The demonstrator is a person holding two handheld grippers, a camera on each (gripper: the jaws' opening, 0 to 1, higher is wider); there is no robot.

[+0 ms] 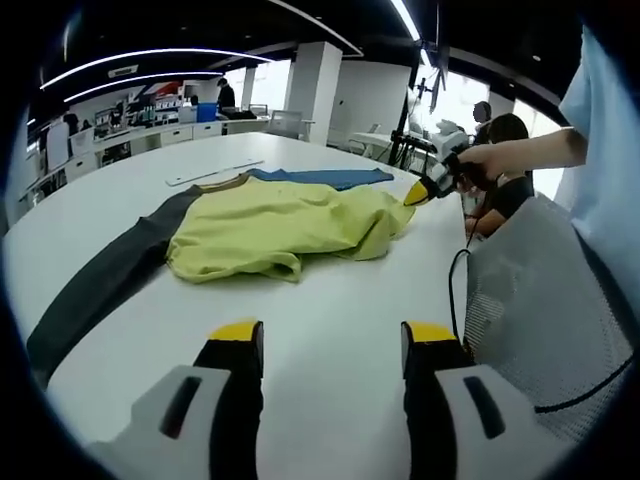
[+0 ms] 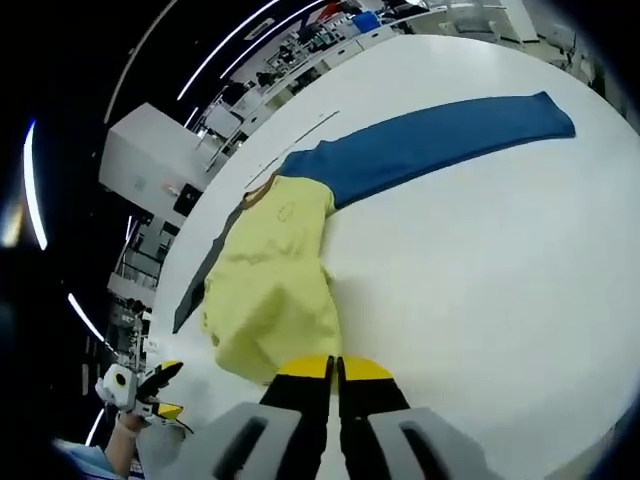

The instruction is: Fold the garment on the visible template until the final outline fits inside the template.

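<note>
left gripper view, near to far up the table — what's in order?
left hand-held gripper → bare white table → yellow body of the garment → blue sleeve → white strip lying flat on the table

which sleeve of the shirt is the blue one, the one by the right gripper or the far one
The blue sleeve is the one stretching away across the table from the yellow body. The other, the dark grey sleeve, lies on the opposite side.
</note>
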